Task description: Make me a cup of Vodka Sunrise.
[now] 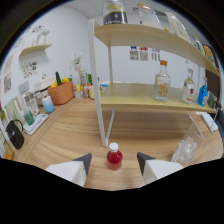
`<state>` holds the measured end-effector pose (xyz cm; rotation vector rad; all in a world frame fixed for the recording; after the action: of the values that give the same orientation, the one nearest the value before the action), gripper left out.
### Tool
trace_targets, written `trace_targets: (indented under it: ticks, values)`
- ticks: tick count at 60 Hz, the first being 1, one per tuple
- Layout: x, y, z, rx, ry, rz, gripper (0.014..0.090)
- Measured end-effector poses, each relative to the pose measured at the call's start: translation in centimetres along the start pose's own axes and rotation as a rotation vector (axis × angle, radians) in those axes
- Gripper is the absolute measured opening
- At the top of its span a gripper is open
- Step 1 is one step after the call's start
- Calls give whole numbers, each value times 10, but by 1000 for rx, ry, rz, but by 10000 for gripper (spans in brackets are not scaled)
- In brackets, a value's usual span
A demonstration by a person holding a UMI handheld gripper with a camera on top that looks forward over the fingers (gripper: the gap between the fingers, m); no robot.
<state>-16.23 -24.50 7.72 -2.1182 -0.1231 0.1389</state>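
A small red bottle with a white cap stands upright on the wooden counter, between the fingers of the gripper, which are spread apart with a gap at either side. Just beyond it rises a white shelf post. A clear glass stands to the right, near the counter's edge. Bare wood stretches left toward an orange tub. Bottles sit on the lower shelf.

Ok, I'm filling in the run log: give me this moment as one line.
gripper open | small red bottle upright on table, between fingertips, untouched | clear glass to its right
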Motion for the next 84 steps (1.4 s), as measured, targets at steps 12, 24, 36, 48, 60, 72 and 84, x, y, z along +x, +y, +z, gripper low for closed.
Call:
trace_targets:
  ticks: [12, 24, 36, 48, 60, 72, 84]
  values:
    - [17, -32, -66, 78, 4, -1, 862]
    - [79, -33, -119, 122, 84, -18, 861]
    - [152, -9, -149, 103, 166, 34, 859]
    - [222, -68, -180, 177, 215, 92, 862]
    - [296, -186, -193, 311, 223, 80, 853]
    - [351, -282, -169, 417, 211, 68, 852]
    - [371, -317, -123, 424, 169, 56, 838]
